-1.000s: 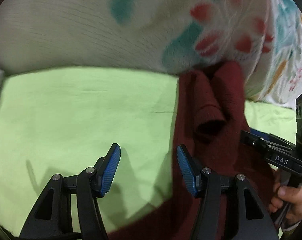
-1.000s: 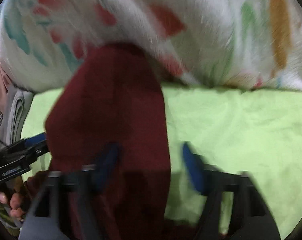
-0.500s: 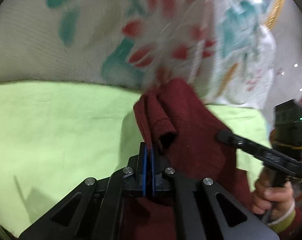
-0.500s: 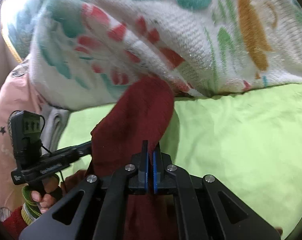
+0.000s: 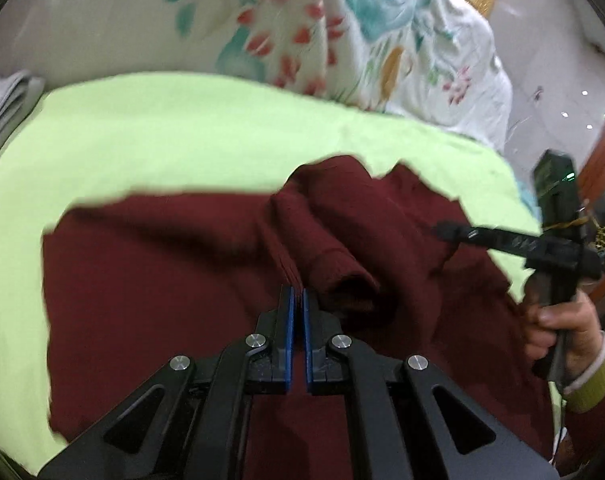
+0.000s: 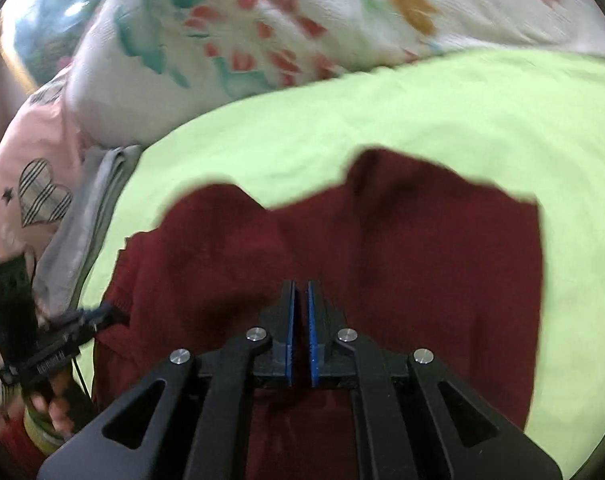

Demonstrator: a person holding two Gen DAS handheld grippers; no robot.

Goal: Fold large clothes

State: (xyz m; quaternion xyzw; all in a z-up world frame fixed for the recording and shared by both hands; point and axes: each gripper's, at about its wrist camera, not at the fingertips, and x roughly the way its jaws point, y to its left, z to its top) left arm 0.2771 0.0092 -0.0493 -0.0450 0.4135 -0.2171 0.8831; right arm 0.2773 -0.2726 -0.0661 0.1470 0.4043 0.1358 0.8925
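— Where is the maroon sweater (image 5: 162, 280) seen?

— It is spread on the lime-green bed sheet (image 5: 162, 132), below a floral quilt (image 5: 342, 28).

— And the grippers?

— The left gripper (image 5: 297, 300) is pinched on a ribbed edge of the knit. The right gripper (image 6: 300, 296) is nearly closed on a fold, its jaws just eased slightly apart.

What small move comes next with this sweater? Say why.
Probably lower both grippers to lay the sweater flat on the green sheet. The left gripper and right gripper are shut on its near edge, and its far part already rests on the sheet, still rumpled.
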